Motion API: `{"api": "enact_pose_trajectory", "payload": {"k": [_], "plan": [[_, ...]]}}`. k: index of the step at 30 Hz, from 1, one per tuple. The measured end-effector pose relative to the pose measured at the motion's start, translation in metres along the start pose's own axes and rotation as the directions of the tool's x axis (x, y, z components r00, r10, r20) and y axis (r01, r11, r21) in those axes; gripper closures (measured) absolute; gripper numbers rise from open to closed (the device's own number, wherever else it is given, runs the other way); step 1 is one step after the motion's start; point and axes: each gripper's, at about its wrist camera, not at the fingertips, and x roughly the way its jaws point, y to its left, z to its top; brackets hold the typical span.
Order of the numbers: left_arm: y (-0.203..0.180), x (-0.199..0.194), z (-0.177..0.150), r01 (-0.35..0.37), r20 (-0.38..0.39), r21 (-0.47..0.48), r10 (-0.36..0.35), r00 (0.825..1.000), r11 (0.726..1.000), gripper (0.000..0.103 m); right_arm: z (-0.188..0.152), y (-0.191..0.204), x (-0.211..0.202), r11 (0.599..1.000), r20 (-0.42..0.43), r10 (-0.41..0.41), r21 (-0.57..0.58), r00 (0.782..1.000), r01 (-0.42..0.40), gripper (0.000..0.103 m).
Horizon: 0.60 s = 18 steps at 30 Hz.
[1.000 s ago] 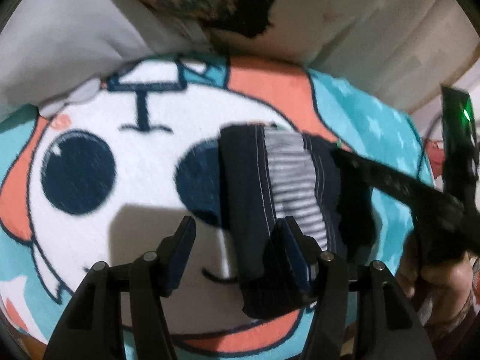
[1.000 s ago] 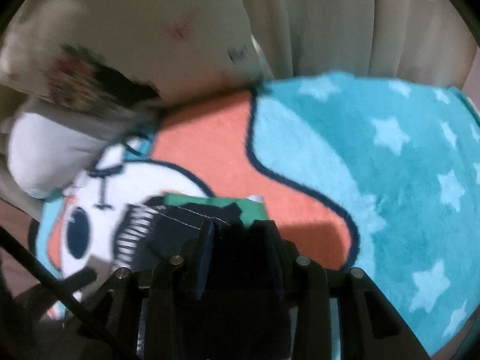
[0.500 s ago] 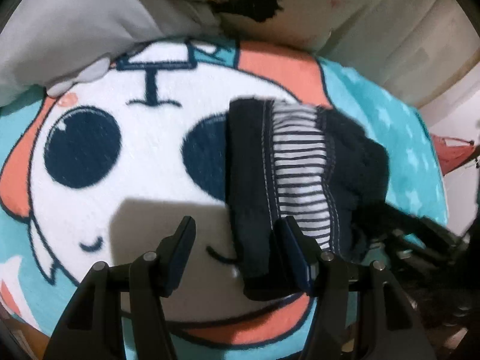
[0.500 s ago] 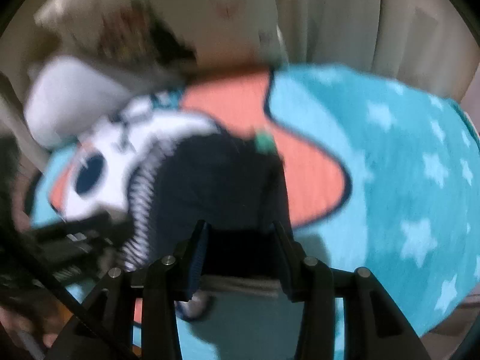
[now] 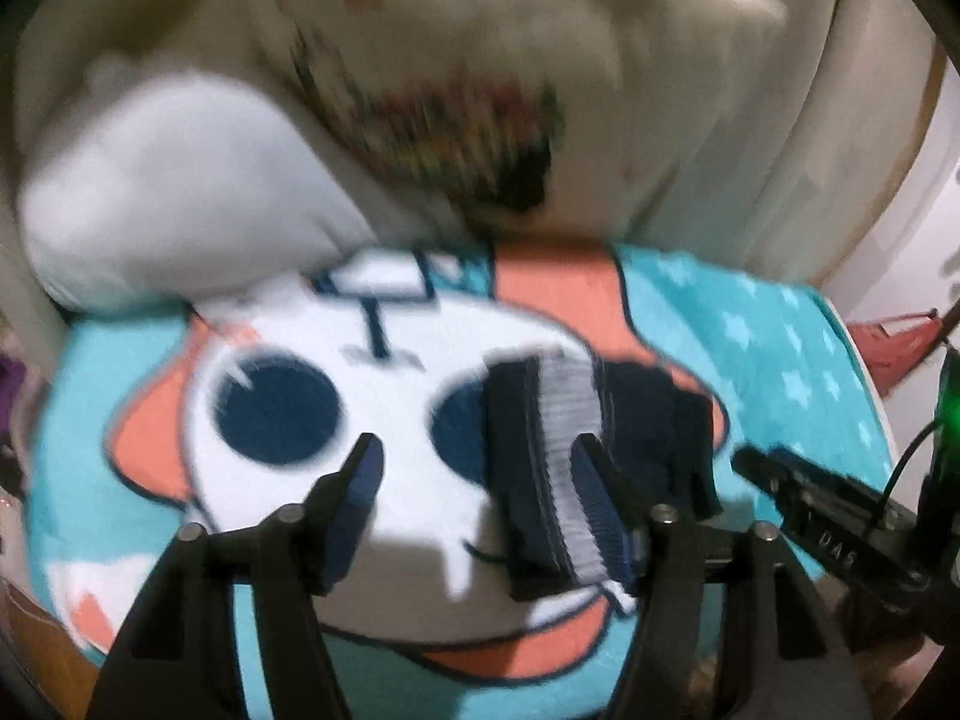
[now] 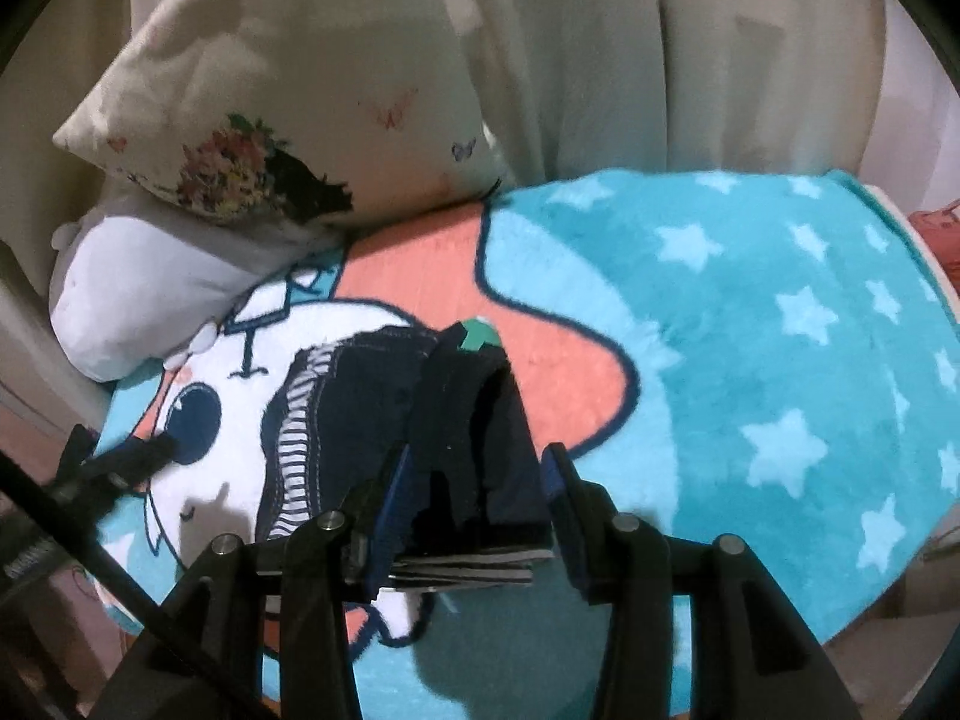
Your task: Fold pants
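The dark navy pants [image 5: 648, 420] with a grey striped waistband lie folded into a narrow bundle on the cartoon-face blanket [image 5: 750, 330]. My left gripper [image 5: 477, 471] hovers above it, its jaws opening and nothing between them; the bundle shows behind the right finger. In the right wrist view the pants [image 6: 360, 396] run up between the fingers of my right gripper [image 6: 474, 489], whose jaws are opening, the pads just off the cloth. A green tag [image 6: 480, 336] peeks out at the far end. The left wrist view shows the right gripper's tip [image 5: 750, 462] just off the bundle's right edge.
A floral pillow [image 6: 288, 90] and a white pillow [image 6: 138, 294] lean at the blanket's far left. Pale curtains [image 6: 660, 60] hang behind. The starred teal part [image 6: 780, 330] lies to the right of the pants. Something red [image 6: 942, 234] sits past the right edge.
My left gripper has risen and drawn back from the pants, and its jaws stand wider. The right gripper has pulled back along the bundle and its jaws have spread.
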Motion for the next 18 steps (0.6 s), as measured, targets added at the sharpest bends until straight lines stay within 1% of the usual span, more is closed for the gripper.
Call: {"api": "enact_pose_trajectory", "payload": {"k": [1,2,4,5,6,7,8,9,10,11,12,13,14,15,16,17,18], "plan": [[0.0,-0.014,0.004,-0.035,0.066,0.009,0.034,0.997,0.999,0.03,0.0,0.001,-0.003,1.0,0.009,-0.004,-0.005,1.0,0.004,0.054],[0.0,-0.025,0.006,-0.063,0.123,0.011,0.061,0.991,0.998,0.027,-0.001,0.002,-0.007,1.0,0.023,-0.01,-0.009,1.0,0.01,0.054],[0.001,-0.046,0.008,-0.108,0.22,-0.002,0.106,0.97,0.994,0.012,-0.002,0.004,-0.015,1.0,0.052,-0.012,-0.017,0.999,0.013,0.054],[0.003,-0.058,0.009,-0.131,0.277,-0.017,0.131,0.952,0.991,0.009,-0.001,0.007,-0.018,1.0,0.063,-0.012,-0.024,0.998,0.013,0.054],[0.005,-0.072,0.01,-0.155,0.341,-0.037,0.159,0.926,0.987,0.004,-0.001,0.009,-0.02,0.999,0.076,-0.012,-0.029,0.997,0.014,0.054],[0.006,-0.082,0.011,-0.172,0.384,-0.052,0.179,0.906,0.984,0.0,0.0,0.011,-0.023,0.999,0.089,-0.011,-0.032,0.996,0.014,0.054],[0.007,-0.093,0.011,-0.195,0.43,-0.067,0.204,0.879,0.979,0.0,0.0,0.013,-0.027,0.999,0.101,-0.008,-0.037,0.995,0.012,0.054],[0.007,-0.103,0.012,-0.222,0.473,-0.082,0.235,0.849,0.971,0.0,0.001,0.015,-0.03,0.999,0.112,-0.007,-0.045,0.994,0.012,0.054],[0.007,-0.111,0.013,-0.242,0.497,-0.091,0.255,0.829,0.966,0.0,0.002,0.018,-0.034,0.998,0.124,-0.005,-0.054,0.992,0.012,0.054],[0.005,-0.121,0.015,-0.272,0.528,-0.098,0.282,0.801,0.957,0.0,0.003,0.021,-0.038,0.998,0.14,-0.003,-0.063,0.99,0.012,0.053],[0.004,-0.126,0.016,-0.288,0.543,-0.099,0.294,0.787,0.953,0.0,0.004,0.023,-0.042,0.997,0.156,-0.002,-0.073,0.988,0.014,0.052],[0.002,-0.13,0.018,-0.302,0.55,-0.096,0.304,0.778,0.948,0.0,0.004,0.025,-0.046,0.997,0.171,-0.002,-0.081,0.985,0.016,0.051],[0.0,-0.133,0.023,-0.311,0.551,-0.083,0.303,0.777,0.947,0.0,0.005,0.027,-0.05,0.996,0.188,-0.001,-0.09,0.982,0.018,0.048],[-0.002,-0.134,0.026,-0.3,0.549,-0.067,0.286,0.785,0.952,0.0,0.006,0.029,-0.054,0.995,0.205,-0.002,-0.096,0.979,0.022,0.044],[-0.004,-0.133,0.03,-0.281,0.542,-0.047,0.261,0.799,0.958,0.0,0.006,0.031,-0.058,0.994,0.225,-0.004,-0.105,0.974,0.029,0.042],[-0.006,-0.129,0.035,-0.266,0.522,-0.025,0.24,0.819,0.964,0.0,0.006,0.033,-0.059,0.993,0.232,-0.007,-0.112,0.973,0.034,0.038],[-0.008,-0.121,0.04,-0.256,0.486,-0.005,0.226,0.844,0.967,0.0,0.006,0.034,-0.059,0.992,0.234,-0.009,-0.121,0.972,0.039,0.037]]}}
